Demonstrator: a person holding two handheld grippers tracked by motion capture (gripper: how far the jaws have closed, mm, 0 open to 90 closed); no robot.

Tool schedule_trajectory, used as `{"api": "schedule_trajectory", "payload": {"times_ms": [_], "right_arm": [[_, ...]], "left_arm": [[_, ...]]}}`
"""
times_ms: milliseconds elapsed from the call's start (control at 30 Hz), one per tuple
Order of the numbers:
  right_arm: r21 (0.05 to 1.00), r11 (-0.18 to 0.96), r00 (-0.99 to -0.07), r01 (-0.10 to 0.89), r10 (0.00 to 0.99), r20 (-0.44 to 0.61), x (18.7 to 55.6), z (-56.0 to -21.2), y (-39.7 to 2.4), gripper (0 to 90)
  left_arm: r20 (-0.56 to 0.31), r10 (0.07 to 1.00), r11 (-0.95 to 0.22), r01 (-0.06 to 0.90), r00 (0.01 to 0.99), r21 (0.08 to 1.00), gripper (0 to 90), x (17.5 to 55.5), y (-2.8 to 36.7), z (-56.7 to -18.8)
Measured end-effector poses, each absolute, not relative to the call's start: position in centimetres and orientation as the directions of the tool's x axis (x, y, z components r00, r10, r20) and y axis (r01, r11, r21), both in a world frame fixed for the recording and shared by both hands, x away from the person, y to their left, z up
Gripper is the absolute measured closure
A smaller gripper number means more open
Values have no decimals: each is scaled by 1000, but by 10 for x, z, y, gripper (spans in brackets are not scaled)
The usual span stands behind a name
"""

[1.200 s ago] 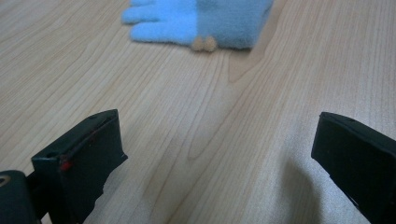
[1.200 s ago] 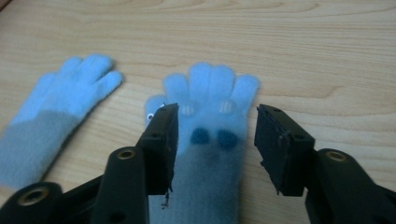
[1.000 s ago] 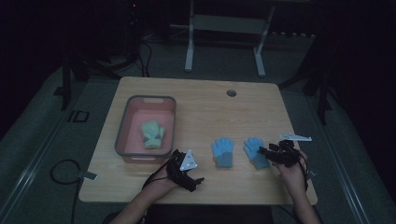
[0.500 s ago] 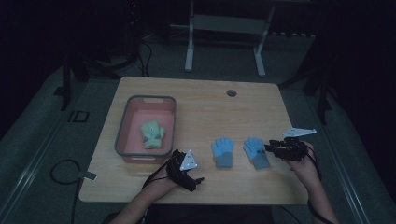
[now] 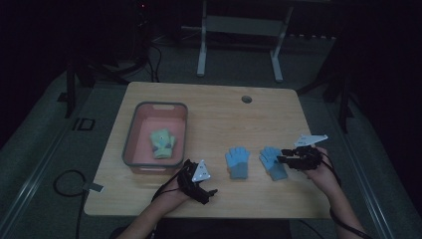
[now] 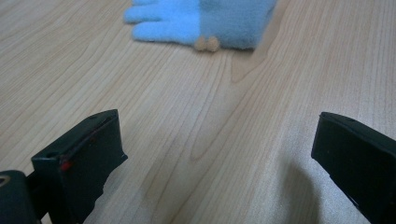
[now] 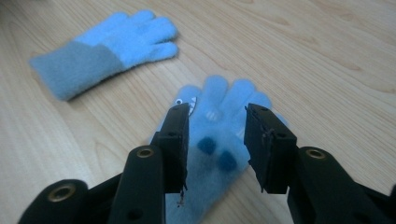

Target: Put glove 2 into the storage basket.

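High view: no readable writing anywhere. On the bench (image 5: 209, 107), two blue gloves side by side; right glove (image 5: 272, 161) at 9 o'clock of the right hand-held gripper (image 5: 281, 156), left glove (image 5: 238, 162) at 2 o'clock of the left hand-held gripper (image 5: 211, 191). Pink bin (image 5: 133, 137) at 10 o'clock, holding a green glove (image 5: 162, 143).

Left gripper view: jaws wide, nothing between; plain blue glove at 12 o'clock.

Right gripper view: jaws narrowed, just closing, poised over the fluffy glove with dark dots and cartoon teeth, pads not pressing.
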State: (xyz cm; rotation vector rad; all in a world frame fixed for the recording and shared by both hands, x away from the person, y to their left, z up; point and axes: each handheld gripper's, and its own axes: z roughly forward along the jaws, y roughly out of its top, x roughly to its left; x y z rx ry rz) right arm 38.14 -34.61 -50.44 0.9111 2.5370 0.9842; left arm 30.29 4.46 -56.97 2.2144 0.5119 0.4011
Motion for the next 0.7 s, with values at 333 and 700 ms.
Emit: {"api": "schedule_trajectory", "payload": {"times_ms": [333,700], "right_arm": [[657,602,-785,454,619,-25,388,-533,-336,656],[640,548,-703,539,711,-17,384,-544,-330,833]], "left_arm": [[114,487,-587,228,866,777,24,303,45,-570],[116,486,-586,225,866,778,24,302,45,-569]]}}
